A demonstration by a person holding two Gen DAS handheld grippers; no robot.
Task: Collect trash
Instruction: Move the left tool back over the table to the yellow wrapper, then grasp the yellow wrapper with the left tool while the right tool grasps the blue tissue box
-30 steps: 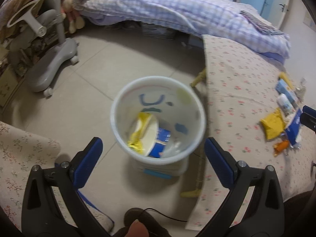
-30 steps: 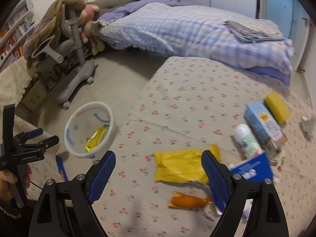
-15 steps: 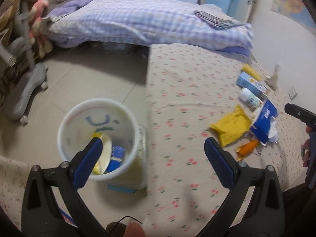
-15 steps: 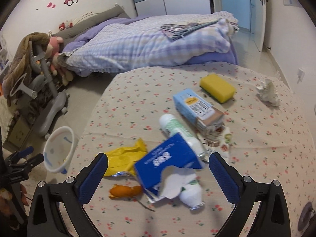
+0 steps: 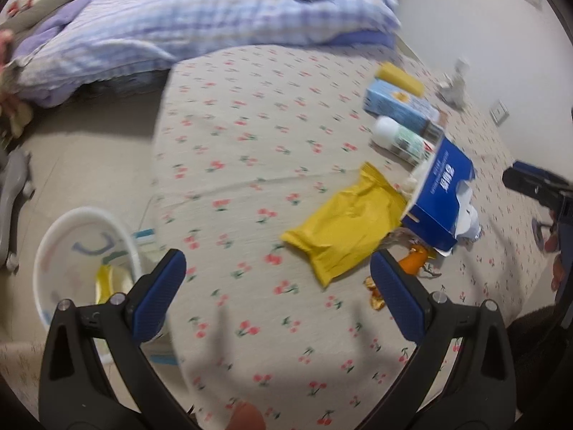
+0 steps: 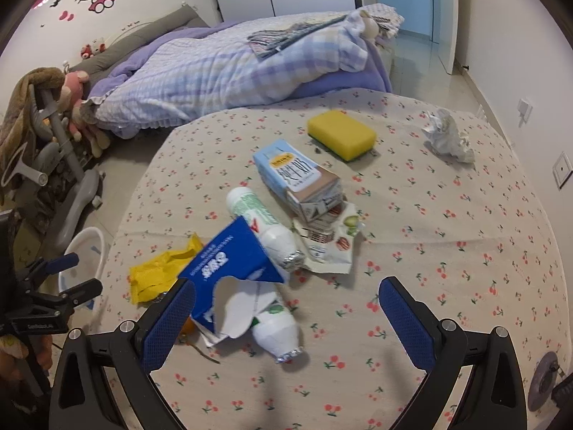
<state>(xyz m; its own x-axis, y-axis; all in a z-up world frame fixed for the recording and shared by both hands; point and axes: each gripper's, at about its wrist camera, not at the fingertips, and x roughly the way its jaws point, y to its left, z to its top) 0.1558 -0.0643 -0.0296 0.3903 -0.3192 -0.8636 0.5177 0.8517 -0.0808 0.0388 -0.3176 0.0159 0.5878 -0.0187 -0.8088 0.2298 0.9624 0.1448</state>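
Trash lies on a cherry-print tablecloth (image 6: 447, 236): a yellow packet (image 5: 343, 227) (image 6: 157, 276), a torn blue box (image 5: 442, 197) (image 6: 232, 265), white bottles (image 6: 259, 218), a light-blue carton (image 6: 297, 179), a yellow sponge (image 6: 342, 134), crumpled paper (image 6: 447, 136) and an orange scrap (image 5: 415, 261). A white bin (image 5: 77, 261) (image 6: 84, 254) with trash inside stands on the floor left of the table. My left gripper (image 5: 277, 297) is open and empty, just short of the yellow packet. My right gripper (image 6: 286, 319) is open and empty over the blue box and a bottle.
A bed with a checked purple quilt (image 6: 229, 68) lies behind the table. A grey chair base (image 6: 71, 197) and plush toys (image 6: 75, 96) stand at the left. A wall socket (image 6: 560, 170) is on the right wall.
My left gripper has swung right, from over the bin to over the table by the yellow packet. My right gripper has moved right and forward over the blue box.
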